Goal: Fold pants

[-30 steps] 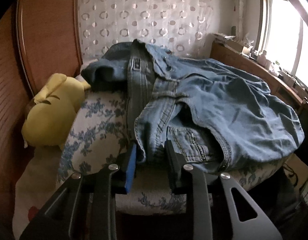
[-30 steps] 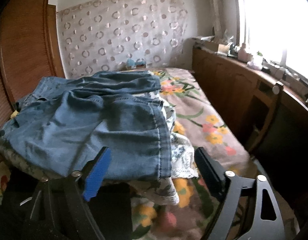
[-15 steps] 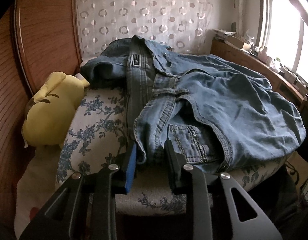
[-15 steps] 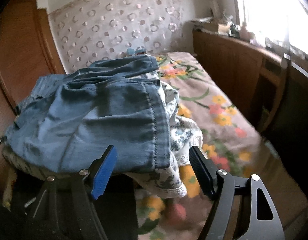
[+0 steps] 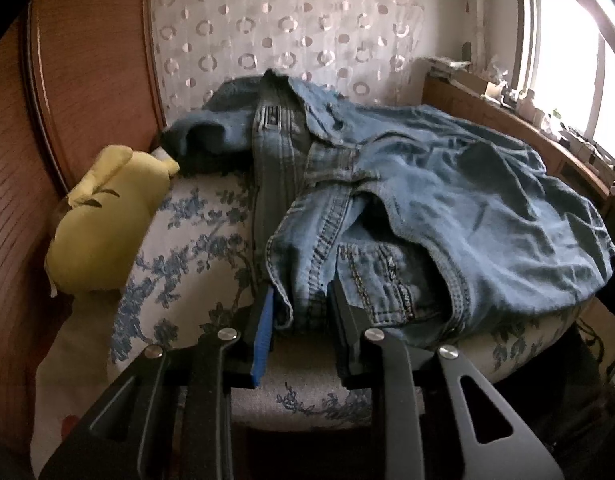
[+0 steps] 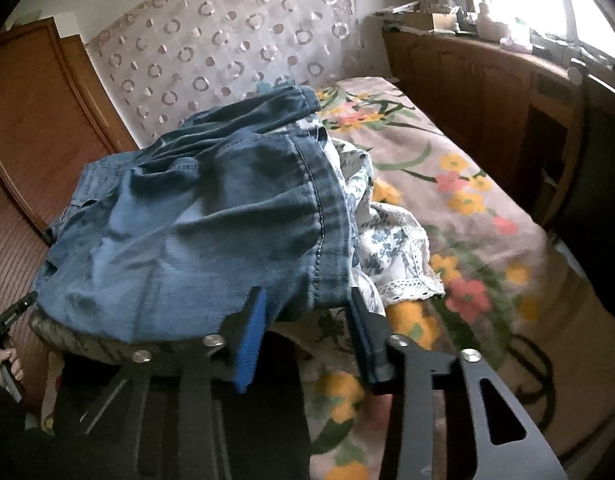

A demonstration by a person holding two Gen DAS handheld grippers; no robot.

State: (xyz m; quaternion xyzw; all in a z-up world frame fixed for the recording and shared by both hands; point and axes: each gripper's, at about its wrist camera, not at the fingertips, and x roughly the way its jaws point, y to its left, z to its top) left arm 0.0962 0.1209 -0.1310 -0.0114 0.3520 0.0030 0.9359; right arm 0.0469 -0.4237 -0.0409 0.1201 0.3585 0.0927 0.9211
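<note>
Two ends of the pants (image 5: 447, 200), draped lengthwise over the pillow (image 5: 195, 248), are pinched: left hand-held gripper (image 5: 301, 312) grips the waist; right hand-held gripper (image 6: 307, 312), jaws just closing, clamps the hem corner

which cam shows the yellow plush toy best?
Left wrist view: the yellow plush toy sits fully visible left of the jeans, against the wooden panel. The right wrist view doesn't show it at all.

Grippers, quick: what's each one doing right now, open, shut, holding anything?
Left gripper: shut on the jeans at the waistband edge.
Right gripper: jaws just closing around the jeans' hem corner; a firm grip cannot be told.
</note>
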